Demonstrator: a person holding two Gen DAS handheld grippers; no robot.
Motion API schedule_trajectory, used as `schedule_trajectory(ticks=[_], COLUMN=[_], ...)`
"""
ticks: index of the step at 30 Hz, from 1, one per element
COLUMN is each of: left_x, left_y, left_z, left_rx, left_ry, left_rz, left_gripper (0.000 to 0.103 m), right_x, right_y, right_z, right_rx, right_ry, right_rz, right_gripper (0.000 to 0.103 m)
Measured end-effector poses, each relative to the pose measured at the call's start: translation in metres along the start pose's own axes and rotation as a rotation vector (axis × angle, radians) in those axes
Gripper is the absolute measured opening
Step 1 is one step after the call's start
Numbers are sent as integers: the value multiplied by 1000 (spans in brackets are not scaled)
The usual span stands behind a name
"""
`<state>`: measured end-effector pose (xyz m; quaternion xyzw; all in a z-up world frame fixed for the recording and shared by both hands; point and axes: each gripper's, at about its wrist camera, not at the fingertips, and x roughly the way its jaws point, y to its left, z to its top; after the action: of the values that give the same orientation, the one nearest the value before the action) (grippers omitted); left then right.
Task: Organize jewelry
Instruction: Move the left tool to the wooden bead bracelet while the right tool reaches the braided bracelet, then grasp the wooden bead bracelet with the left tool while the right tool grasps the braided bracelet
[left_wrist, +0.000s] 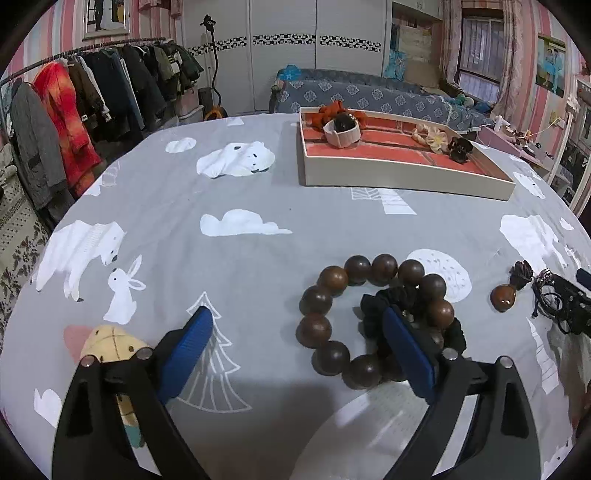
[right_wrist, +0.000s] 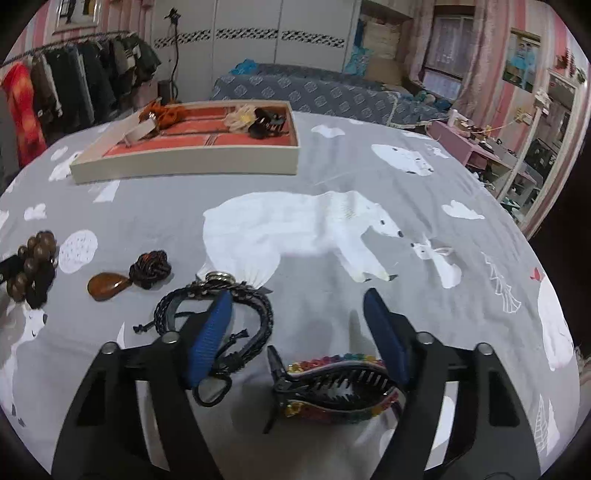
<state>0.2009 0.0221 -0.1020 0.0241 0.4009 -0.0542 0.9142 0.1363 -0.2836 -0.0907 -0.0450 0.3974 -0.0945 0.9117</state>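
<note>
My left gripper (left_wrist: 295, 314) is open above the bedsheet. Its right finger (left_wrist: 408, 354) lies over a brown wooden bead bracelet (left_wrist: 332, 278) and a black scrunchie (left_wrist: 402, 295) inside it. My right gripper (right_wrist: 297, 299) is open. A rainbow-beaded hair claw (right_wrist: 332, 384) lies between its fingers near the base. Its left finger (right_wrist: 210, 339) covers part of a black braided bracelet (right_wrist: 258, 314). An amber pendant on a knotted cord (right_wrist: 107, 284) lies to the left. The white tray with a red lining (left_wrist: 388, 173) (right_wrist: 184, 166) sits far back, holding an orange scrunchie, a white band, a cream flower and a dark claw.
A grey bedsheet with polar bears covers the bed (right_wrist: 314, 229). A beige soft toy (left_wrist: 110, 343) lies under my left gripper's left finger. A clothes rack (left_wrist: 92, 92) stands far left, a second bed (left_wrist: 369, 92) behind, and a pink desk (right_wrist: 480, 147) at right.
</note>
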Motion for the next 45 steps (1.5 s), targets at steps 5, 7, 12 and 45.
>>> schedule_trajectory(ticks=[5, 7, 12, 45], left_x=[3, 7, 15, -4], left_y=[2, 3, 4, -13], left_z=[1, 1, 2, 10], left_rx=[-7, -11, -8, 81], left_ry=[9, 33, 69, -13], left_rz=[-23, -37, -36, -69], left_gripper=[76, 70, 58, 20], right_x=[7, 11, 14, -7], right_y=[3, 3, 4, 10], right_z=[1, 1, 3, 17], right_rx=[-14, -14, -14, -37], right_ry=[35, 49, 61, -51], right_rz=[17, 32, 48, 96], right_gripper=[55, 52, 49, 6])
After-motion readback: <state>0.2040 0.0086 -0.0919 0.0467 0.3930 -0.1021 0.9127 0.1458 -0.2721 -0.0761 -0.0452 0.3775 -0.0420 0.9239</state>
